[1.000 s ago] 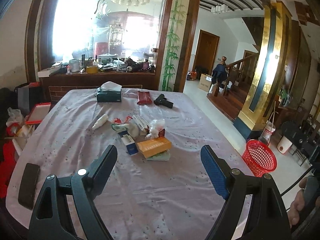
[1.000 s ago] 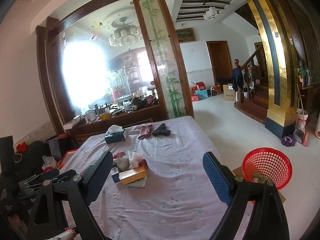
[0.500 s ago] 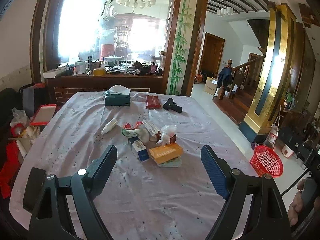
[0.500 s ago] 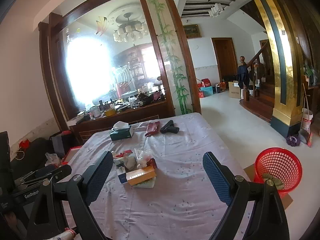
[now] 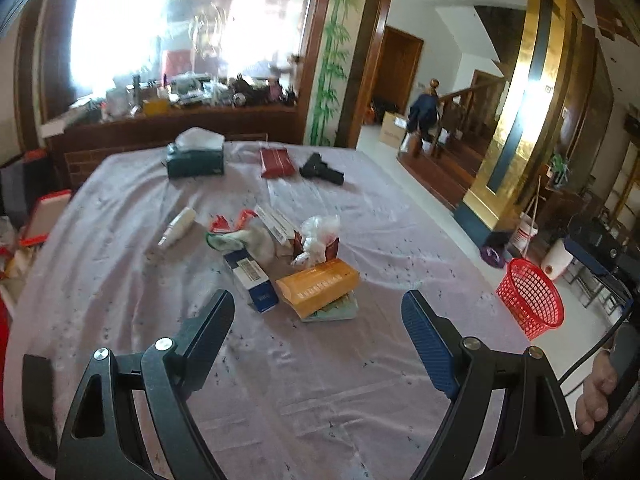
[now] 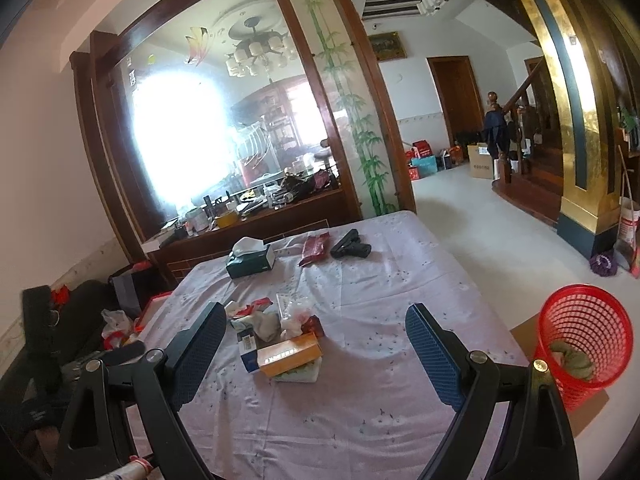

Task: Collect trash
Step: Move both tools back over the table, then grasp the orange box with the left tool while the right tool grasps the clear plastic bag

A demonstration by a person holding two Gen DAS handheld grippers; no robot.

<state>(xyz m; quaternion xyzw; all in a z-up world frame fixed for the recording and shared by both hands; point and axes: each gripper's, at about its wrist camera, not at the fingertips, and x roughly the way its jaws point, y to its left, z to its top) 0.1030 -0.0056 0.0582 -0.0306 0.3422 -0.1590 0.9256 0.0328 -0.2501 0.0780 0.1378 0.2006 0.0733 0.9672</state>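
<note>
Table [image 5: 120, 280] under a lilac cloth, with trash pile [image 5: 288, 256] at its centre. Left gripper [image 5: 318, 320] and right gripper [image 6: 316, 340] hover above it, both spread and empty. Red basket [image 6: 584, 336] stands on the tiled floor [image 6: 480, 236] beside the table.

Trash pile [image 6: 280, 340] mid-table; basket [image 6: 584, 340] rt

No legible txt; print on orange box [image 5: 318, 285], barcode label [image 5: 249, 268] too blurry.
</note>
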